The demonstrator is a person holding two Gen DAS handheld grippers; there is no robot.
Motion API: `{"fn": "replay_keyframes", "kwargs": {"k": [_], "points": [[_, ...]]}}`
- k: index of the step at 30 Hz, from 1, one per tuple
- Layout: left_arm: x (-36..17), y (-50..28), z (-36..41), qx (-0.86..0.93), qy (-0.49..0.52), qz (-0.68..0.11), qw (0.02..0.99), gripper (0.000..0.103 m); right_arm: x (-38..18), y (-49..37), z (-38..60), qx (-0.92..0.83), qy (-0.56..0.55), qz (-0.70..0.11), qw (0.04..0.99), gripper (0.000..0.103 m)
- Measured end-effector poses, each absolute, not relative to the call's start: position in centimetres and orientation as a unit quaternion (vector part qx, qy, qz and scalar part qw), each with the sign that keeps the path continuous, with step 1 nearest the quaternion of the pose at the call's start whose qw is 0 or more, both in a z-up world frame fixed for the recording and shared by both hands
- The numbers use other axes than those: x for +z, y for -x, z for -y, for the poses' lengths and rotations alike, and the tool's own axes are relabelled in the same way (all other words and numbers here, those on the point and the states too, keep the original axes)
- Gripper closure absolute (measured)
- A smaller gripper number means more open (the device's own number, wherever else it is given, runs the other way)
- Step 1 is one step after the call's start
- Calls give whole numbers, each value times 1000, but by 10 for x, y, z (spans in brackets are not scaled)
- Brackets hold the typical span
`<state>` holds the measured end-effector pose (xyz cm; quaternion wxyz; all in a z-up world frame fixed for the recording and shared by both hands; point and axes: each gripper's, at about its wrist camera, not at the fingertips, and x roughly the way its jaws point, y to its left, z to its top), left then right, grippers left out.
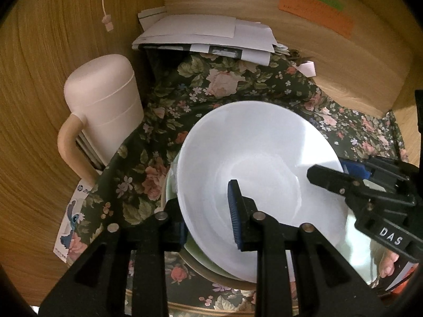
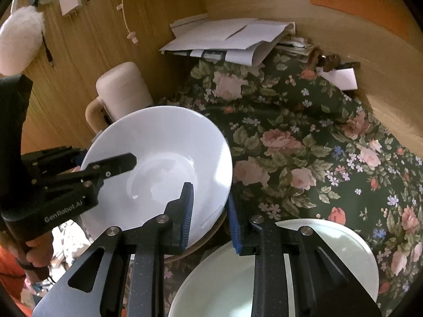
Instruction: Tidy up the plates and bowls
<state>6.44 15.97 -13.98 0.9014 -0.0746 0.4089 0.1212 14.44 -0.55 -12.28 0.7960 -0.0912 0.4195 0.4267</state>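
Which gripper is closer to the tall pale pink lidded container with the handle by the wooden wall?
Left. The left gripper clamps the white bowl's rim on the side facing the pale pink container; the right gripper clamps the opposite rim, farther away.

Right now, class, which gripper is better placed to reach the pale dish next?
Likely right: both grip the bowl, but the right gripper is beside the pale dish; the left gripper holds the far rim.
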Motion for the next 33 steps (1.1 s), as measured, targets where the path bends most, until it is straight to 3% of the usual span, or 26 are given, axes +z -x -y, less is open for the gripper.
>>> {"fn": "replay_keyframes", "kwargs": {"k": [3,7,9,14,33], "points": [[-139,-65,-160,130,66,-409,901,76,-121,-145,10,427,88,-420,796,78],[-138,-68,-162,119,77,-417,898,68,-120,-145,13,422,85,-418,800,50],[-137,-69,-161,119,76,-420,897,66,-119,-145,16,417,83,-415,804,47],[-133,-73,-162,107,89,-431,892,58,-118,-146,19,416,79,-419,803,45],[-127,-73,-162,102,82,-448,884,57,-116,-144,17,416,81,-421,802,43]]}}
